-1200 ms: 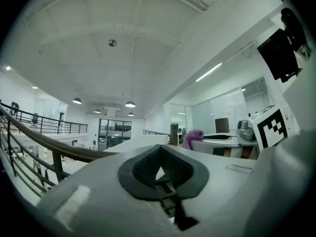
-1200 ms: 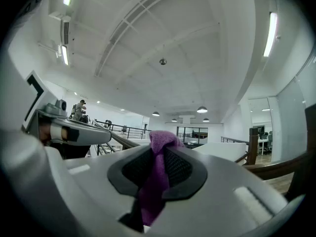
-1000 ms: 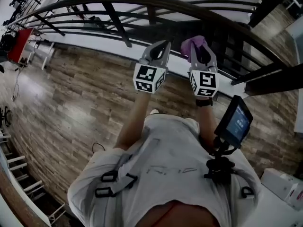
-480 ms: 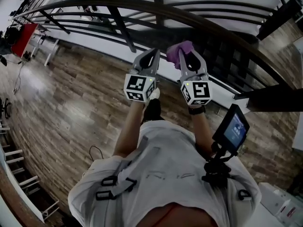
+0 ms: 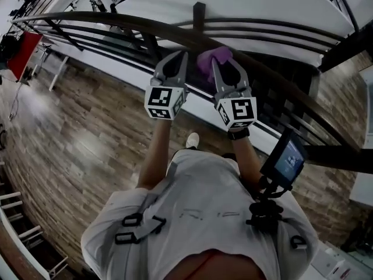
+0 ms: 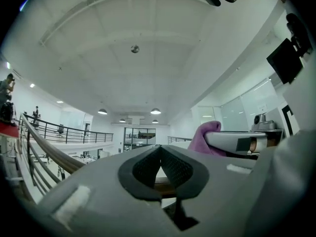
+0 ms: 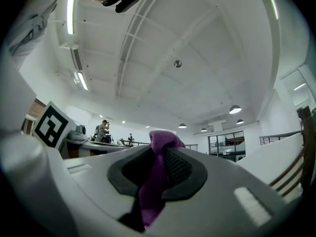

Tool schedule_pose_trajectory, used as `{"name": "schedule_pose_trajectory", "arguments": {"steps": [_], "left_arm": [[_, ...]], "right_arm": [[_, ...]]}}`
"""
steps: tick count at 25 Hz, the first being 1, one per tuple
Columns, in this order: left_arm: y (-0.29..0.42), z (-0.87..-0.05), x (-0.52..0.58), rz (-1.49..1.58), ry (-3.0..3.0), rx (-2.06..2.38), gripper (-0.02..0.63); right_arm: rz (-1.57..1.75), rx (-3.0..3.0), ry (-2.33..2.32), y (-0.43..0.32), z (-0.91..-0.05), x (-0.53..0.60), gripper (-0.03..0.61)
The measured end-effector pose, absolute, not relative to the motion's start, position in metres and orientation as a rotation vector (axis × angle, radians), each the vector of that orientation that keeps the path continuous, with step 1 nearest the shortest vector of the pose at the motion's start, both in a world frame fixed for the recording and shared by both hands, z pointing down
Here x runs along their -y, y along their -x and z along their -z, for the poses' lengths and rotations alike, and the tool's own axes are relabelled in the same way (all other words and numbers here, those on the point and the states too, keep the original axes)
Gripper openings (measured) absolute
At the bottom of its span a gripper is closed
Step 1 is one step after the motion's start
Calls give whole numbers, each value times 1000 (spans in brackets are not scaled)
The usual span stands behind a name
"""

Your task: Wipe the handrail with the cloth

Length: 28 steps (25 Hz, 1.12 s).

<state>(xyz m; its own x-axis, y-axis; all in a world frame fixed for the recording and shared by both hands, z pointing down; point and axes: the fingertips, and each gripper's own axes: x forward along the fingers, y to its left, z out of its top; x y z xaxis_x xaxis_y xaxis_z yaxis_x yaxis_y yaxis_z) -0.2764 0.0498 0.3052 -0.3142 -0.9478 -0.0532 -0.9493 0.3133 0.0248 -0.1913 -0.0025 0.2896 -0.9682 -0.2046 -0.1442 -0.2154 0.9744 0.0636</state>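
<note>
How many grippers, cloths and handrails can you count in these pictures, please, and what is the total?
Grippers: 2, the left gripper and the right gripper
Cloth: 1
Handrail: 1
Total: 4
</note>
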Motion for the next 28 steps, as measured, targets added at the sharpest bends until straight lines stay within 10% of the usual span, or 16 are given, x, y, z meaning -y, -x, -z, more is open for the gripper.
{"name": "schedule_pose_trajectory", "arguments": {"steps": [28], "left_arm": [[430, -360, -144, -160, 1425, -2954, 0]], "right_arm": [[-672, -3515, -387, 573, -413, -8, 66]]}}
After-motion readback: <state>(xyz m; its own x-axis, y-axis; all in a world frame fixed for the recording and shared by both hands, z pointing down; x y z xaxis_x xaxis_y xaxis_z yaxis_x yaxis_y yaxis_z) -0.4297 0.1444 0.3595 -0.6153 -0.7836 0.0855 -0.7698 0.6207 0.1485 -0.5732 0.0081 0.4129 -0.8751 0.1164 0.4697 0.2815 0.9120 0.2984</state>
